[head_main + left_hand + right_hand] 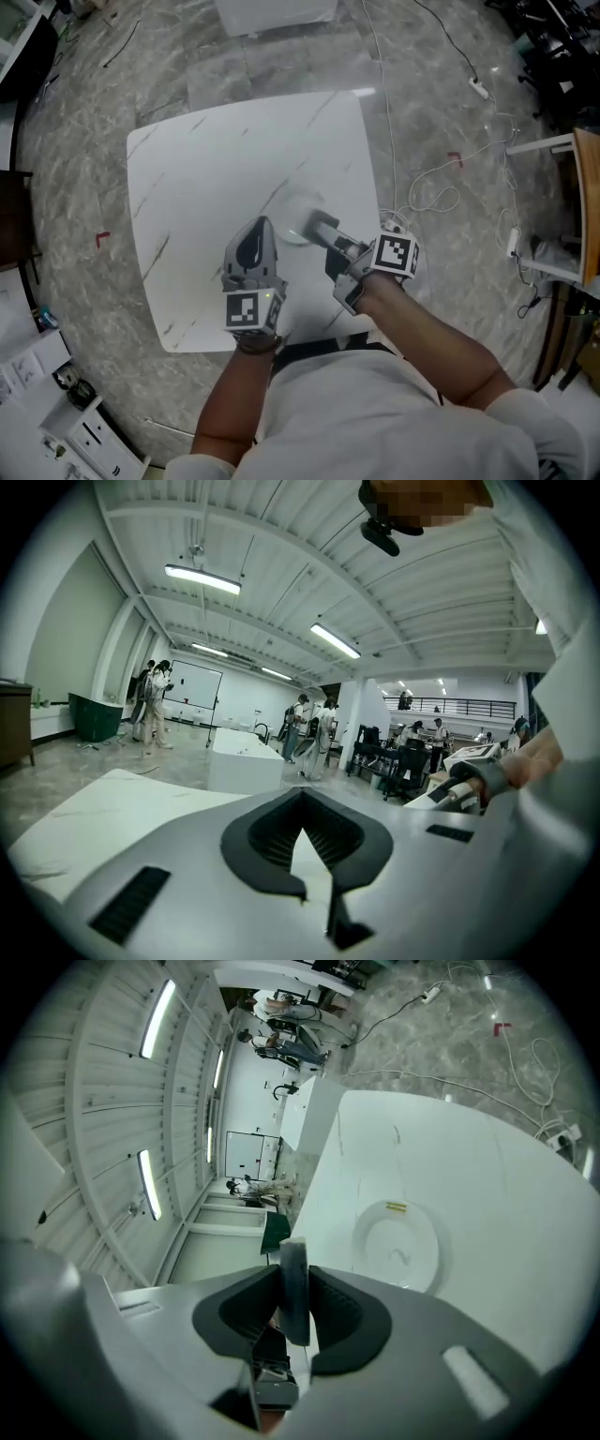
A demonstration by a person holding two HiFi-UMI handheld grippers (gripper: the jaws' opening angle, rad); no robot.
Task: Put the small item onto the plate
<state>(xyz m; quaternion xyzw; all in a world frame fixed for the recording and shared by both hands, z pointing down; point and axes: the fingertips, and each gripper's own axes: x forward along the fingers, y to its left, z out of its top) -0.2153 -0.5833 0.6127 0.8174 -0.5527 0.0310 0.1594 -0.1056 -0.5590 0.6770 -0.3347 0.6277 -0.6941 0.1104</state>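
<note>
The right gripper (322, 228) is clamped on the item (292, 1262), a thin, flat, dark grey piece held edge-on between its pads, with its far end sticking out past the tips. In the head view this gripper reaches in from 5 o'clock and its tips overlap the 4 o'clock edge of the plate (292, 217). The item is still in the jaws, not lying on the plate. In the right gripper view the plate (412, 1274) sits at 2 o'clock from the jaws. It is white and round, with a small yellow label (397, 1207) on its far rim. The plate stands a little toward 3 o'clock of the middle of the white table (206, 178). The left gripper (252, 246) hangs over the table at 7 o'clock from the plate; its jaws meet at the tips with nothing between them.
</note>
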